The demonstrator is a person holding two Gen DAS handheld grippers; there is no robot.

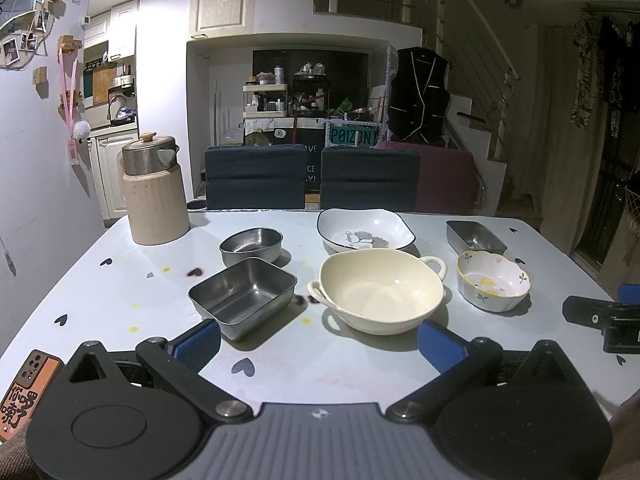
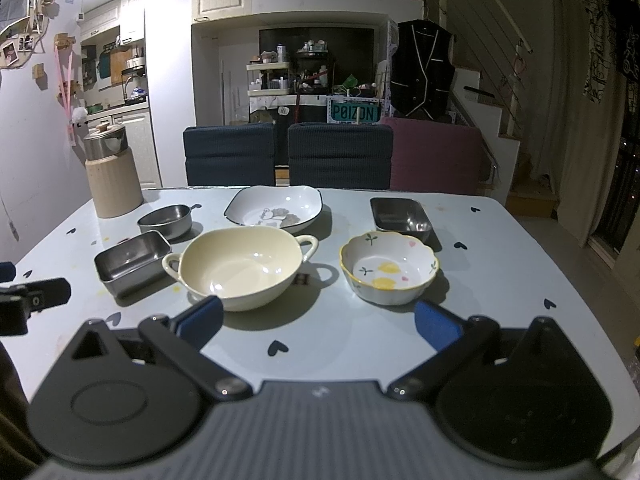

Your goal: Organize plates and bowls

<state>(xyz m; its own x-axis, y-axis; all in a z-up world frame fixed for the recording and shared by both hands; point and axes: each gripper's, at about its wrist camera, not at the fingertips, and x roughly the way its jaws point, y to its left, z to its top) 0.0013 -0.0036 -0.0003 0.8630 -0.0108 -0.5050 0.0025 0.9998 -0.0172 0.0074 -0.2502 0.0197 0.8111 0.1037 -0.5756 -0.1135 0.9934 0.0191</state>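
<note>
A cream two-handled bowl (image 1: 380, 288) (image 2: 240, 264) sits mid-table. A square steel dish (image 1: 242, 294) (image 2: 130, 260) lies to its left, with a round steel bowl (image 1: 251, 243) (image 2: 166, 220) behind that. A white plate with a dark rim (image 1: 364, 230) (image 2: 276, 208) lies at the back. A floral scalloped bowl (image 1: 494, 280) (image 2: 388, 268) sits to the right, with a small steel tray (image 1: 475, 236) (image 2: 400, 214) behind it. My left gripper (image 1: 318, 344) is open and empty, near the front edge. My right gripper (image 2: 318, 322) is open and empty, in front of the cream and floral bowls.
A beige jug with a steel lid (image 1: 154, 196) (image 2: 112, 172) stands at the table's back left. Two dark blue chairs (image 1: 256, 176) (image 2: 340, 154) and a maroon one (image 2: 436, 156) line the far edge. The light blue table (image 1: 300, 356) bears heart marks.
</note>
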